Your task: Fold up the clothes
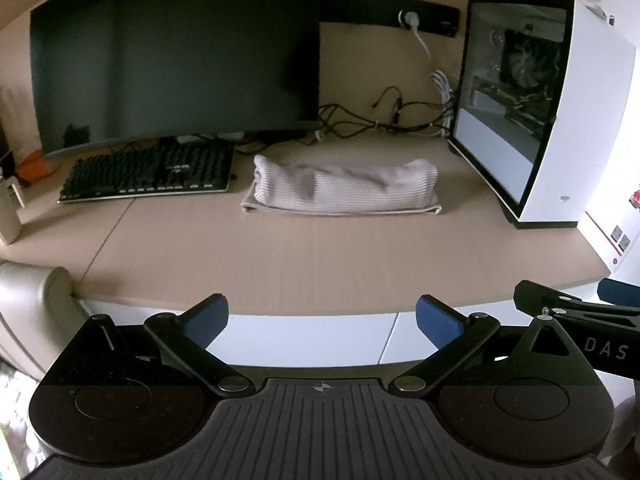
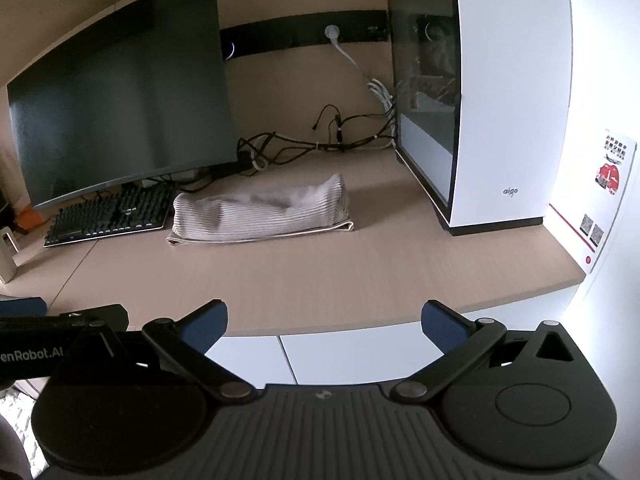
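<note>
Far left: a black keyboard (image 1: pixel 148 174) lies on the tan desk (image 1: pixel 304 256), just in front of a large dark monitor (image 1: pixel 176 56).
Centre: a folded ribbed pale grey garment (image 1: pixel 342 190) lies flat on the desk, between the keyboard and the computer case, touched by neither gripper.
Behind it: tangled black cables (image 1: pixel 360 120) run along the wall.
Right: a white computer case (image 1: pixel 560 120) with a glass side stands upright.
Left gripper (image 1: pixel 322 322): held off the desk's near edge, blue-padded fingers spread apart, gripping nothing.
Right gripper (image 2: pixel 324 326): beside it, likewise spread wide and empty.
</note>
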Demonstrator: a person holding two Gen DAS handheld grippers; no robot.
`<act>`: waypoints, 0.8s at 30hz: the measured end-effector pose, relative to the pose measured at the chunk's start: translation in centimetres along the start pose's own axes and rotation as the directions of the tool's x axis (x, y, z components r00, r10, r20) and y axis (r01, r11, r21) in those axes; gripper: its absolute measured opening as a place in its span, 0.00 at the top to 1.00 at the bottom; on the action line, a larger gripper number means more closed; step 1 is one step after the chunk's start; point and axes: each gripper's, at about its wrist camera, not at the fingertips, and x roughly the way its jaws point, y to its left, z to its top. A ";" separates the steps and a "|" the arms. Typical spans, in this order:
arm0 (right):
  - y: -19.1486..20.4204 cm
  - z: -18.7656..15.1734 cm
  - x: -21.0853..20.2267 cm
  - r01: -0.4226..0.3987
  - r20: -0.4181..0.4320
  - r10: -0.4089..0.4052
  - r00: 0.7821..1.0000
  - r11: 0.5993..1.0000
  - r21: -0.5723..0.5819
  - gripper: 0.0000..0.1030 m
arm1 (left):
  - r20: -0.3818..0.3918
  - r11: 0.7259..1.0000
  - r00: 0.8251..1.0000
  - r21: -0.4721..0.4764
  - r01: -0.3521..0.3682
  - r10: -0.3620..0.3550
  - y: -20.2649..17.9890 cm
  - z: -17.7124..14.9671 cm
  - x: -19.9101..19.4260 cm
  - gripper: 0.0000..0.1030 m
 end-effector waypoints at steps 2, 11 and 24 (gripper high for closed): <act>0.1 0.1 0.1 -0.003 -0.001 0.003 1.000 1.000 -0.004 0.00 | -0.003 1.000 1.000 -0.005 -0.002 0.002 0.1 0.0 0.0 0.01; 0.3 0.3 0.5 -0.011 -0.008 0.011 1.000 1.000 -0.014 0.00 | -0.017 1.000 1.000 -0.023 -0.006 0.005 0.3 0.1 0.4 0.01; -0.7 0.6 0.9 0.013 -0.021 -0.013 1.000 1.000 0.006 0.00 | -0.039 1.000 0.999 -0.007 0.012 -0.012 -0.7 0.3 1.2 0.01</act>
